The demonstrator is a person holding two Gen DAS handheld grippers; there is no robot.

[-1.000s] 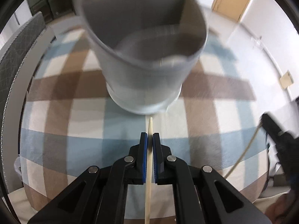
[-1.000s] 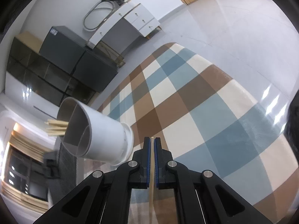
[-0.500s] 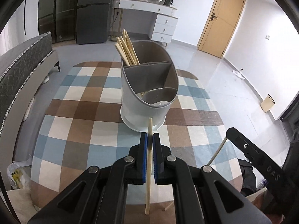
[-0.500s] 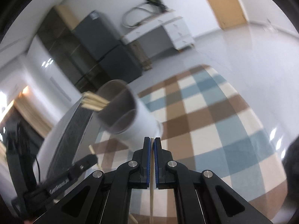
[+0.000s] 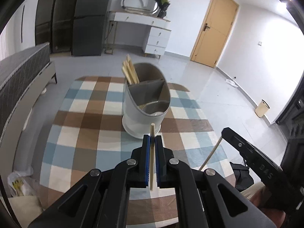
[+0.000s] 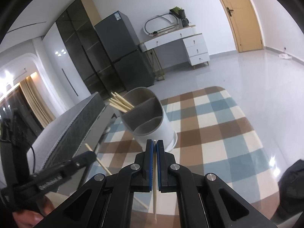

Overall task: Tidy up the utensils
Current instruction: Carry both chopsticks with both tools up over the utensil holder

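Your left claw (image 5: 151, 140) pinching one chopstick (image 5: 151, 159) just short of the grey divided holder (image 5: 145, 102), your right claw (image 6: 154, 144) pinching another chopstick (image 6: 155, 190) beside it, chopstick bundle (image 5: 130, 72) in holder's far compartment

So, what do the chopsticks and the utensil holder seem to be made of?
The chopsticks look like pale bamboo or wood, matte and unpainted, judging by their light tan colour; which of the two I cannot tell. The utensil holder seems to be plastic: smooth white outside, grey matte dividers inside, with thin, even walls. It could also be coated metal.
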